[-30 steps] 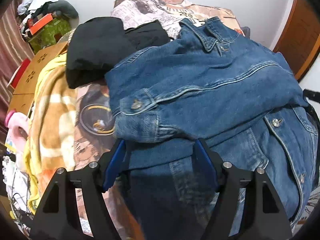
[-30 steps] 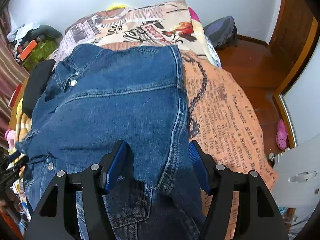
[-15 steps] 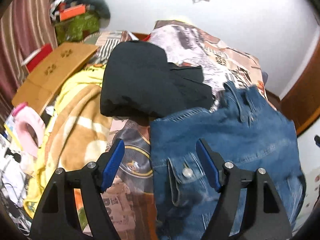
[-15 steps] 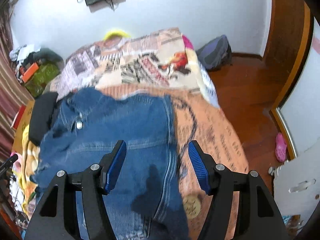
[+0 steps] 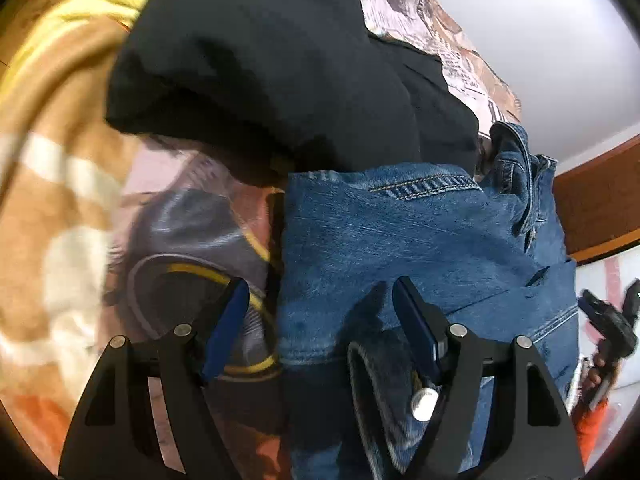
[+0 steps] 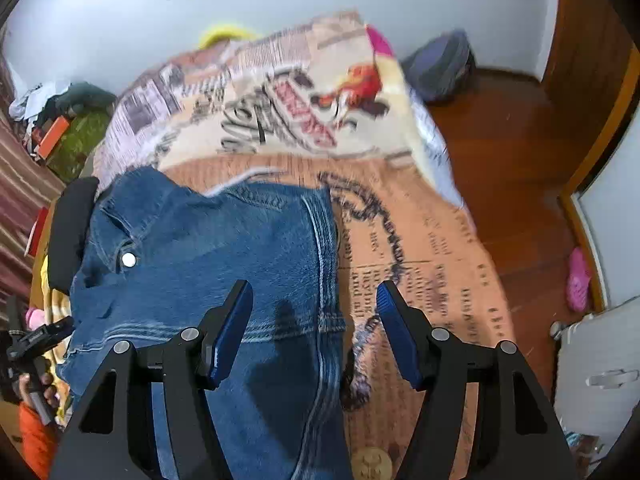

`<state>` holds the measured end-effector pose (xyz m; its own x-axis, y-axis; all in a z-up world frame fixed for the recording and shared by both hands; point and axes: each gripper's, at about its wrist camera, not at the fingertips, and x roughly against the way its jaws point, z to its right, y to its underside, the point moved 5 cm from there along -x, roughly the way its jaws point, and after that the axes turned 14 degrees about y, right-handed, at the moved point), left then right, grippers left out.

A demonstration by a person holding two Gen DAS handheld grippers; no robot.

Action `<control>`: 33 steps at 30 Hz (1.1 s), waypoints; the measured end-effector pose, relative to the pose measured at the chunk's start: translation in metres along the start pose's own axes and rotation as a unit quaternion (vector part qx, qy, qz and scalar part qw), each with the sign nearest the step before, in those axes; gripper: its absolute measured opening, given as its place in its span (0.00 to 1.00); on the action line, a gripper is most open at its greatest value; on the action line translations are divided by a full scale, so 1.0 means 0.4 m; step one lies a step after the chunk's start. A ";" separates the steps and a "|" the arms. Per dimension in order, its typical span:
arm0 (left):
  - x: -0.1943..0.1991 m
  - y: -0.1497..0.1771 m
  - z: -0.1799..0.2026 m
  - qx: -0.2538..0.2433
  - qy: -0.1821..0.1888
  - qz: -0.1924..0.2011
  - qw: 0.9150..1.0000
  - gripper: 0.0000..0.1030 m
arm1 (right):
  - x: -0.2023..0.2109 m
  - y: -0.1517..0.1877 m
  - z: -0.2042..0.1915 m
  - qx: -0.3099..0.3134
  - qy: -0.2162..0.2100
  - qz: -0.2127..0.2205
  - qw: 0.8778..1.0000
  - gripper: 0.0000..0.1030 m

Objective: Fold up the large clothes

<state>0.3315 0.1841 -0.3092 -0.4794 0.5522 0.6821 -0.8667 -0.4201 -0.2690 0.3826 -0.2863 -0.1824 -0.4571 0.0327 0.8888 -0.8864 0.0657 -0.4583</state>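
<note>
Denim, thick and blue: the jacket lies spread on the newsprint-patterned bedspread, collar toward the far wall and one snap button showing near it. I judge it heavy and stiff for cloth, its doubled seams and hems holding a crease but resisting a tight pinch; a single layer at a side edge or hem should be the surest place to take hold, clear of the bulky cuffs and buttons.

My left gripper hangs low over the jacket's left edge, jaws wide apart. One blue pad sits over the bedspread's dark ring print, the other over denim beside a cuff and its metal button. The pads press on nothing.

My right gripper hovers above the jacket's right side seam, jaws standing moderately apart and empty, one pad over denim and the other over the bedspread.

Just beyond the jacket's left shoulder a bundle of black clothing touches the denim, and a yellow-and-tan blanket lies past that. Wooden floor borders the bed on the right.
</note>
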 end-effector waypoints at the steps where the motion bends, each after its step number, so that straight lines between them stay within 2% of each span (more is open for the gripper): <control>1: -0.010 -0.001 0.000 0.004 0.015 -0.003 1.000 0.71 | -0.020 -0.001 -0.002 0.000 -0.003 -0.012 1.000 0.59; 4: -0.040 -0.007 0.000 0.023 0.045 -0.003 0.999 0.71 | -0.071 0.000 -0.018 0.006 -0.014 -0.041 0.999 0.59; 7: -0.068 -0.019 -0.005 0.047 0.068 -0.001 0.997 0.71 | -0.114 0.004 -0.042 0.003 -0.050 -0.073 0.996 0.58; 10: -0.066 -0.029 -0.001 0.054 0.079 0.013 0.995 0.71 | -0.123 0.001 -0.052 -0.009 -0.050 -0.071 0.996 0.59; 11: -0.069 -0.035 0.000 0.054 0.076 0.015 0.996 0.67 | -0.120 0.001 -0.058 -0.010 -0.052 -0.069 0.996 0.59; 12: -0.064 -0.035 -0.002 0.053 0.071 0.016 0.996 0.56 | -0.117 0.005 -0.062 -0.012 -0.053 -0.066 0.996 0.59; 13: -0.060 -0.030 0.009 0.044 0.057 0.017 0.997 0.51 | -0.116 0.005 -0.064 -0.014 -0.051 -0.063 0.997 0.55; 15: -0.046 -0.024 0.036 0.016 0.015 0.025 0.999 0.28 | -0.113 0.009 -0.067 -0.013 -0.031 -0.054 0.998 0.41; 17: -0.032 -0.020 0.075 -0.027 -0.035 0.027 0.999 0.19 | -0.093 0.014 -0.072 -0.005 -0.015 -0.052 0.999 0.15; 20: 0.014 -0.014 0.171 -0.117 -0.115 0.050 0.985 0.18 | -0.055 0.005 -0.076 -0.015 -0.012 -0.038 0.999 0.12; 23: 0.071 -0.008 0.278 -0.181 -0.149 0.082 0.969 0.17 | 0.012 -0.013 -0.091 -0.006 -0.009 0.001 1.000 0.09; 25: 0.113 -0.006 0.351 -0.219 -0.147 0.102 0.959 0.16 | 0.070 -0.026 -0.103 0.002 -0.020 0.027 0.999 0.09; 27: 0.156 -0.005 0.410 -0.236 -0.114 0.118 0.958 0.16 | 0.137 -0.042 -0.113 0.010 -0.031 0.052 0.998 0.09; 30: 0.199 -0.020 0.476 -0.251 -0.097 0.133 0.954 0.15 | 0.214 -0.054 -0.129 0.017 -0.065 0.071 0.995 0.09; 33: 0.229 -0.040 0.550 -0.260 -0.070 0.146 0.952 0.14 | 0.258 -0.059 -0.140 0.017 -0.077 0.088 0.993 0.08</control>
<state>0.3318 0.0828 -0.0930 -0.7188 0.3498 0.6008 -0.6677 -0.1066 -0.7368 0.3603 -0.2287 -0.0798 -0.6088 -0.1119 0.7854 -0.7924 0.0377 -0.6089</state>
